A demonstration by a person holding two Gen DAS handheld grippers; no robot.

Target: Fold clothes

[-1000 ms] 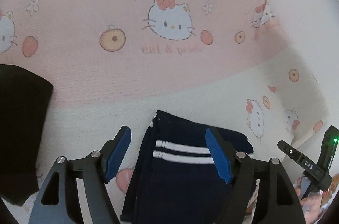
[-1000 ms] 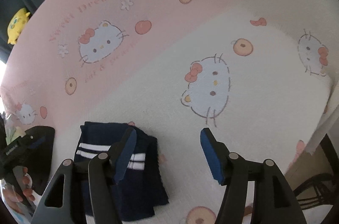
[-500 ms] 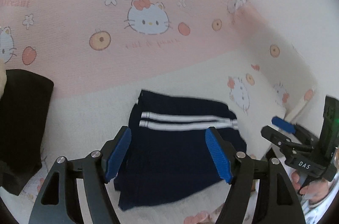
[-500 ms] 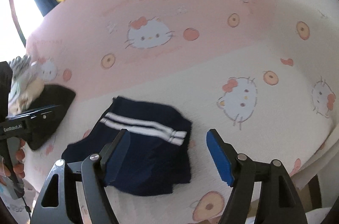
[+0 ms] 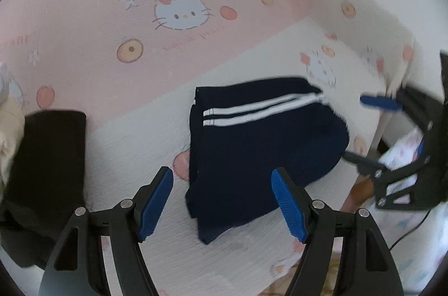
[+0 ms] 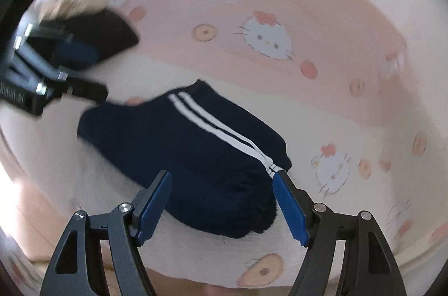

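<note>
A folded navy garment (image 5: 260, 145) with two white stripes lies flat on the pink and cream cartoon-cat sheet (image 5: 140, 16). It also shows in the right wrist view (image 6: 196, 156). My left gripper (image 5: 222, 203) is open and empty, held above the garment's near edge. My right gripper (image 6: 222, 205) is open and empty, above the garment's other side. The right gripper also shows at the right edge of the left wrist view (image 5: 366, 128). The left gripper shows at the left of the right wrist view (image 6: 81, 75).
A folded black garment (image 5: 47, 161) lies left of the navy one; it also shows in the right wrist view (image 6: 103, 35). Pale clothes (image 5: 8, 128) sit beyond it. The bed's edge (image 5: 380, 128) drops off to the right.
Both grippers have pulled back and up from the navy garment, which stays folded on the sheet. The right gripper has swung round to the garment's right side.
</note>
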